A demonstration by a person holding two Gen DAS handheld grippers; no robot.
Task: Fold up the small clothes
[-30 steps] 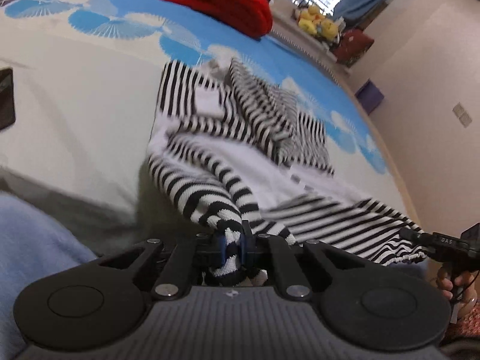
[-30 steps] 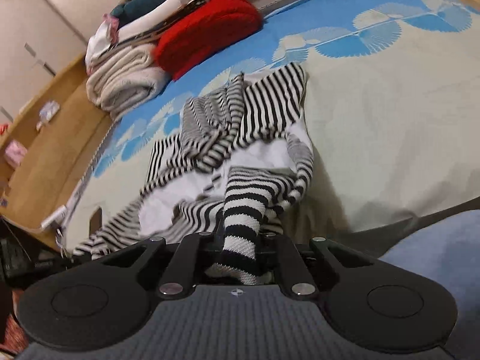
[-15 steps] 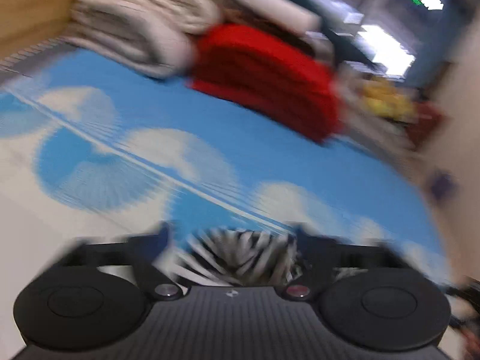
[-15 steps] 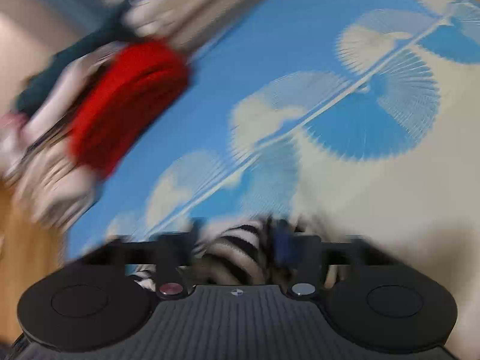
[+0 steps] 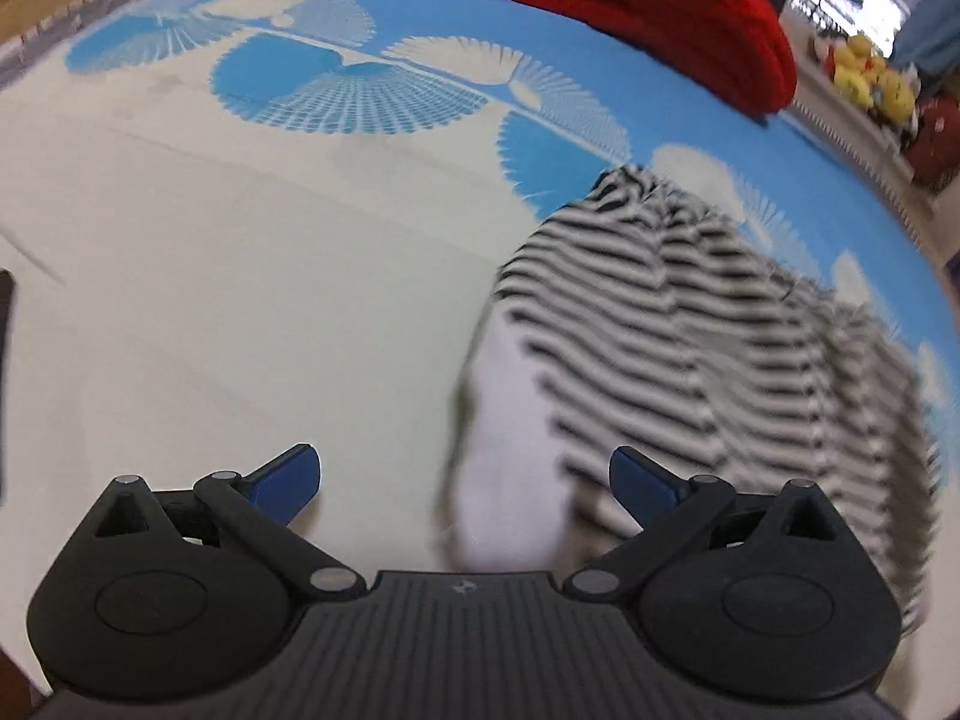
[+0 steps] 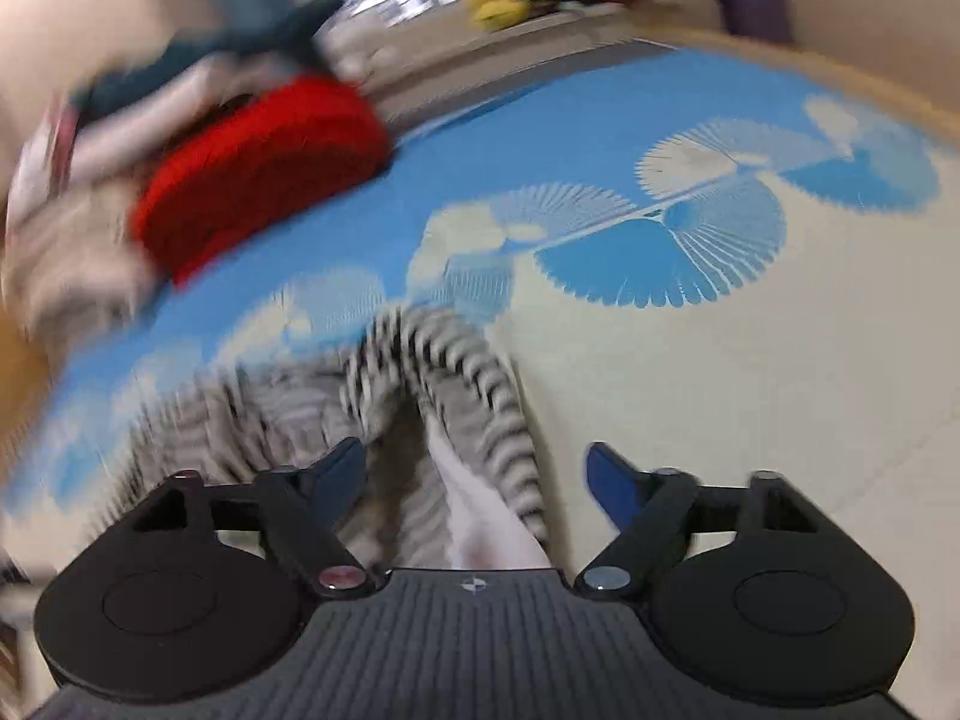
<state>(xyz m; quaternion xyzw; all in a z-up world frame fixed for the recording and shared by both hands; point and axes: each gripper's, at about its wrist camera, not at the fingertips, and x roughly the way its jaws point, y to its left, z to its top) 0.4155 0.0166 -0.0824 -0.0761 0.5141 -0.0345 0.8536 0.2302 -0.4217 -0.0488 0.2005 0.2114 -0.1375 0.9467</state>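
Grippers over the striped garment point(image 5: 690, 348): my left gripper point(image 5: 465, 480) gapes empty beside it, my right gripper point(image 6: 474, 480) is closing, pads clear of the cloth between.

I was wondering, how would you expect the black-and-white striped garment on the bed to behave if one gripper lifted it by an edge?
The striped garment lies in soft, rumpled folds on the bedspread, so it would probably droop rather than hold shape. It looks like a thin knit, likely light. A fold runs between the right gripper's closing jaws, so it probably bunches easily.
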